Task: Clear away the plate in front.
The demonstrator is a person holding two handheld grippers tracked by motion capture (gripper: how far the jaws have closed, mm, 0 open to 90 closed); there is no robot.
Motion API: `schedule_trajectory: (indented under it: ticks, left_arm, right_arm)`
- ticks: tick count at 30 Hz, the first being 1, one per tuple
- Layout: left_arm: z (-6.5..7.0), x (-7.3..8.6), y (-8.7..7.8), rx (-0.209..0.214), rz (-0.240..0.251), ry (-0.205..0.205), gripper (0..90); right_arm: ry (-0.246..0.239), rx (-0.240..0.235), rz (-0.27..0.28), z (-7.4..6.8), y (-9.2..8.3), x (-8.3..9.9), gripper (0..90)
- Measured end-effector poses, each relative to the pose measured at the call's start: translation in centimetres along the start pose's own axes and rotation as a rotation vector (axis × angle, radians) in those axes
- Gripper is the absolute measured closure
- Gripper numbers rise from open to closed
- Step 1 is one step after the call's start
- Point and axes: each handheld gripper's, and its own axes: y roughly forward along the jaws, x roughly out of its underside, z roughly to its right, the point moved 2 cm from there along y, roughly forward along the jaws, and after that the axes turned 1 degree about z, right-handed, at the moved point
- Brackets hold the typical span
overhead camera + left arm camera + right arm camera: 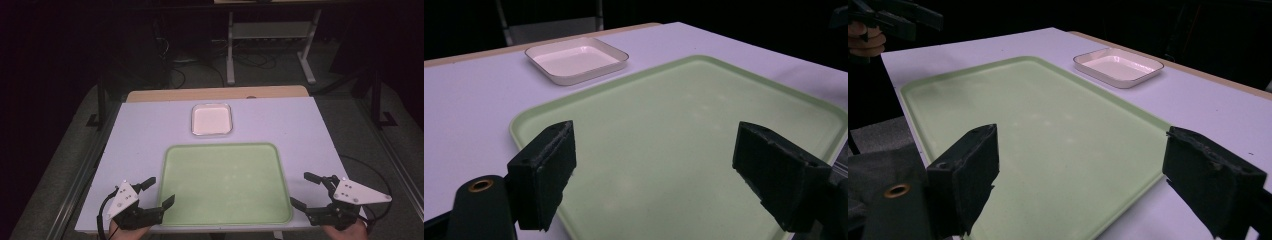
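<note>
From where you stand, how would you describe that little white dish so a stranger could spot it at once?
Start at the pale table and find the big green tray near the person's side. Just beyond the tray's far edge, apart from it, sits the small dish. It is square with rounded corners, white, shallow and empty, far smaller than the tray.

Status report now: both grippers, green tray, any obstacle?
Left gripper and right gripper open, empty, flanking green tray. Tray bare. White dish beyond it, apart. No obstacle.
</note>
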Motion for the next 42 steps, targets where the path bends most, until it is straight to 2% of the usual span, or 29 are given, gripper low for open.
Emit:
schedule_trajectory:
  ticks: [4, 8, 19, 24, 32, 42]
  left_arm:
    - [0.0, 0.1, 0.2, -0.011, -0.018, 0.009, 17.1]
    - [-0.1, 0.1, 0.4, -0.008, -0.017, 0.005, 17.1]
    - [0.4, 0.1, 0.5, -0.018, -0.025, 0.032, 17.1]
    - [0.6, -0.3, 0.5, -0.012, -0.021, 0.026, 17.1]
    - [0.6, -0.4, 0.9, -0.005, -0.026, 0.021, 17.1]
    - [-0.1, -2.2, 2.0, 0.024, -0.023, 0.001, 17.6]
  right_arm:
    - [0.004, -0.007, 0.000, -0.1, 0.1, 0.0, 13.8]
    - [0.005, -0.006, 0.002, -0.1, 0.2, -0.1, 13.7]
    - [-0.003, -0.016, -0.001, -0.6, 0.3, 0.0, 13.7]
    - [-0.012, -0.020, -0.004, -0.7, 0.4, 0.0, 13.8]
    - [0.003, -0.003, 0.005, -0.5, 0.2, -0.1, 13.7]
    - [0.016, 0.026, 0.020, -0.1, -0.5, 0.1, 13.7]
